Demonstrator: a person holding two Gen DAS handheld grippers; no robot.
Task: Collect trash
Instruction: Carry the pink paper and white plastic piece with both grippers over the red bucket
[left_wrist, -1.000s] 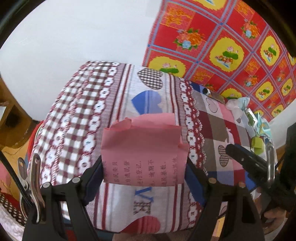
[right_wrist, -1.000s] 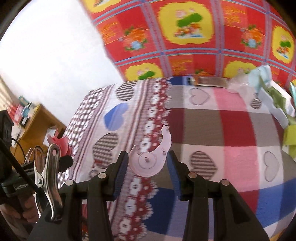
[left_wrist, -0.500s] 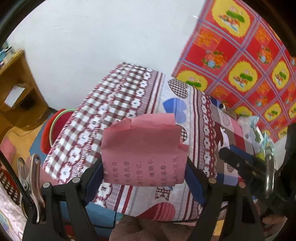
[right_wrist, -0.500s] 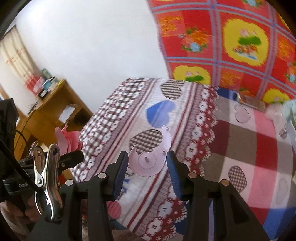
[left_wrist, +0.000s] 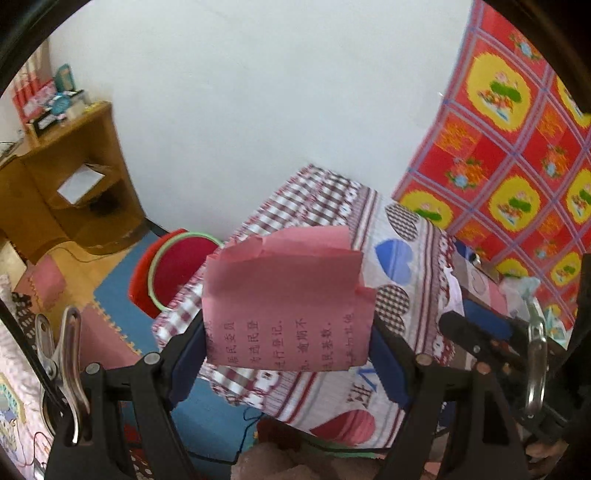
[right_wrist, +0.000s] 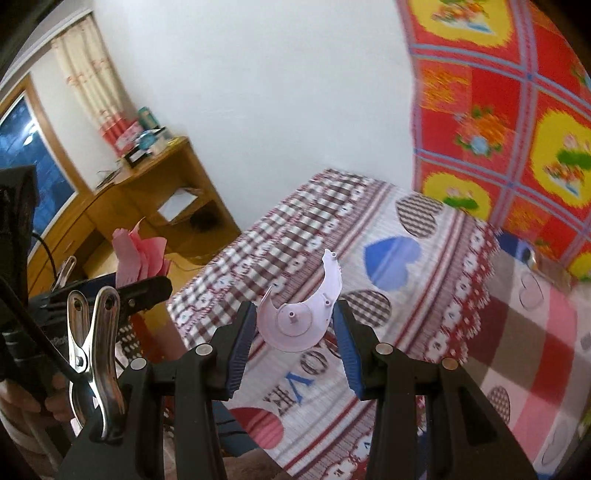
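Not a lot of readable stuff here. The pink paper (left_wrist: 286, 301) has columns of printed Chinese characters running sideways across its lower half; I can make out bits like 登记 and 逾期不, the rest is too blurry to trust. The bedsheet (right_wrist: 306, 229) has big letters seen upside down near the bottom edge, reading "LOVE" from the right wrist view, with only a sliver of them showing under the paper in the left wrist view. Boxes on the wooden desk (right_wrist: 155, 173) have print too small to read.
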